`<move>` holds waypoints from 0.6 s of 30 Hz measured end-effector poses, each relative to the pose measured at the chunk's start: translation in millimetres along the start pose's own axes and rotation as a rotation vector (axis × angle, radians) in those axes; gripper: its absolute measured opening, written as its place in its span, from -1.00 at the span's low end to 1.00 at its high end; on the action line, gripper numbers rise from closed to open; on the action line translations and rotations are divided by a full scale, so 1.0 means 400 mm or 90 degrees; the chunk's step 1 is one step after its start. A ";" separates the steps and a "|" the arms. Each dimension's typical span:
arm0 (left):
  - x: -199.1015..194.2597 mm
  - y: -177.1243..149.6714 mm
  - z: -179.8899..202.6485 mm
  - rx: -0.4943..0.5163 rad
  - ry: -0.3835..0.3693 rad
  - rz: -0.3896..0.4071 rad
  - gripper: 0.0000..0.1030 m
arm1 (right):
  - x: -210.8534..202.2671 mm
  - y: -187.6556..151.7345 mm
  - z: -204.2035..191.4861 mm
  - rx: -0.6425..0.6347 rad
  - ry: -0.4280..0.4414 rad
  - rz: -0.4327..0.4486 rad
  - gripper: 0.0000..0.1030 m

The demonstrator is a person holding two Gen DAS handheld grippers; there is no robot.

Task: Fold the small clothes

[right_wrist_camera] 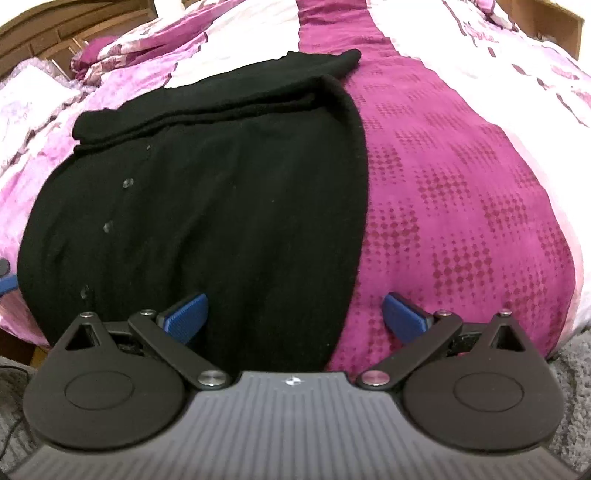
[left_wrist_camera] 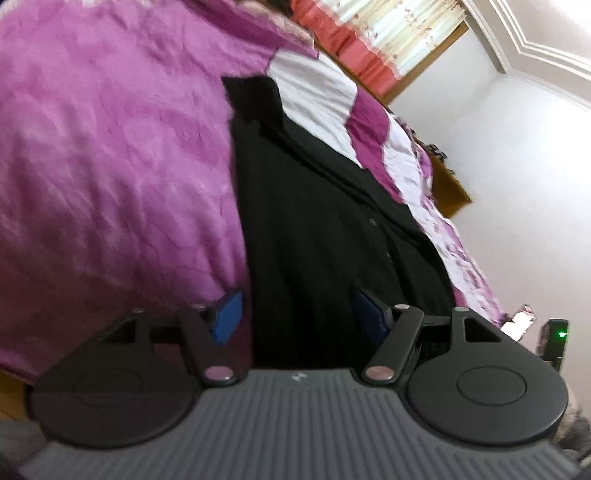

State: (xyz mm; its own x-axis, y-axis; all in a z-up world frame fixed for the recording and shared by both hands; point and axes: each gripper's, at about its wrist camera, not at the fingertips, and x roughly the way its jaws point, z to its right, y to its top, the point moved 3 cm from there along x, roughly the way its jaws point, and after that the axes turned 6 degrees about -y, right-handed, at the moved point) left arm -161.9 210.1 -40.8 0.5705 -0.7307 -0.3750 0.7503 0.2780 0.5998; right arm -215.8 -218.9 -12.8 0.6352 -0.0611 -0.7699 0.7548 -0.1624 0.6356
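Nearest in the right wrist view, the right hand-held gripper [right_wrist_camera: 293,317] has its jaws spread wide, gripping nothing. Its blue pads [right_wrist_camera: 184,317] straddle the near right edge of the black garment [right_wrist_camera: 207,206]: one pad sits over the dark cloth, the other over the magenta bedspread [right_wrist_camera: 461,206]; whether the pads touch the fabric cannot be told.

The left hand-held gripper [left_wrist_camera: 301,319] is likewise parted, about two thirds of its spread, with nothing clamped. One of its blue pads [left_wrist_camera: 227,314] sits at the garment's [left_wrist_camera: 314,221] edge against the pink cover, the other over the black cloth. This view is tilted and somewhat blurred.

The garment lies flat on the bed, at its near edge. It is a black knit piece, fine-ribbed and matte, with a row of small dark buttons [right_wrist_camera: 127,183] running up its left part. Its right edge curves in a clean, smooth line from near to far. Farther off, the top is folded over on itself in soft stacked layers, and a narrow end, perhaps a sleeve [right_wrist_camera: 332,61], reaches farthest across the bedspread.

Beyond it, the bedspread runs in magenta and white stripes, the magenta band printed with darker dots. A wooden headboard [right_wrist_camera: 48,29] stands at the far left.
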 end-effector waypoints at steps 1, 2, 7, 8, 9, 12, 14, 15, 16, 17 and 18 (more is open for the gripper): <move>0.011 -0.005 -0.005 -0.006 0.000 -0.020 0.32 | -0.001 -0.002 0.000 0.001 0.000 0.001 1.00; 0.021 -0.010 -0.004 -0.002 -0.001 -0.035 0.31 | -0.002 -0.002 0.002 0.004 0.002 0.001 1.00; 0.029 -0.022 0.003 0.017 0.054 -0.059 -0.86 | -0.023 0.011 0.059 0.096 0.053 0.008 1.00; 0.022 -0.024 0.008 0.022 0.042 -0.059 -0.86 | -0.027 0.012 0.076 0.121 0.065 0.000 1.00; 0.017 -0.025 0.022 0.034 0.019 -0.055 -0.86 | -0.029 0.012 0.087 0.139 0.074 -0.010 1.00; 0.002 -0.022 0.048 0.051 -0.029 -0.046 -0.86 | -0.031 0.001 0.112 0.174 0.101 -0.048 1.00; 0.004 -0.020 0.044 0.039 -0.001 -0.045 -0.86 | -0.035 -0.015 0.117 0.181 0.115 -0.058 1.00; 0.010 -0.020 0.038 0.027 0.011 -0.048 -0.86 | -0.034 -0.028 0.115 0.180 0.120 -0.065 1.00; 0.016 -0.018 0.040 0.026 0.015 -0.041 -0.85 | -0.030 -0.041 0.109 0.174 0.128 -0.077 0.99; 0.022 -0.015 0.053 0.033 0.014 -0.028 -0.85 | -0.023 -0.056 0.102 0.165 0.135 -0.088 0.95; 0.024 -0.011 0.069 0.037 0.000 -0.014 -0.85 | -0.010 -0.077 0.093 0.159 0.139 -0.105 0.89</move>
State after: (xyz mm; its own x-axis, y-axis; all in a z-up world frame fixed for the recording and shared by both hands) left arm -169.0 184.7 -27.5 0.5539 -0.7365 -0.3883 0.7418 0.2247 0.6319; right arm -247.7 -250.4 -31.3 0.5490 0.1936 -0.8131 0.8037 -0.3891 0.4501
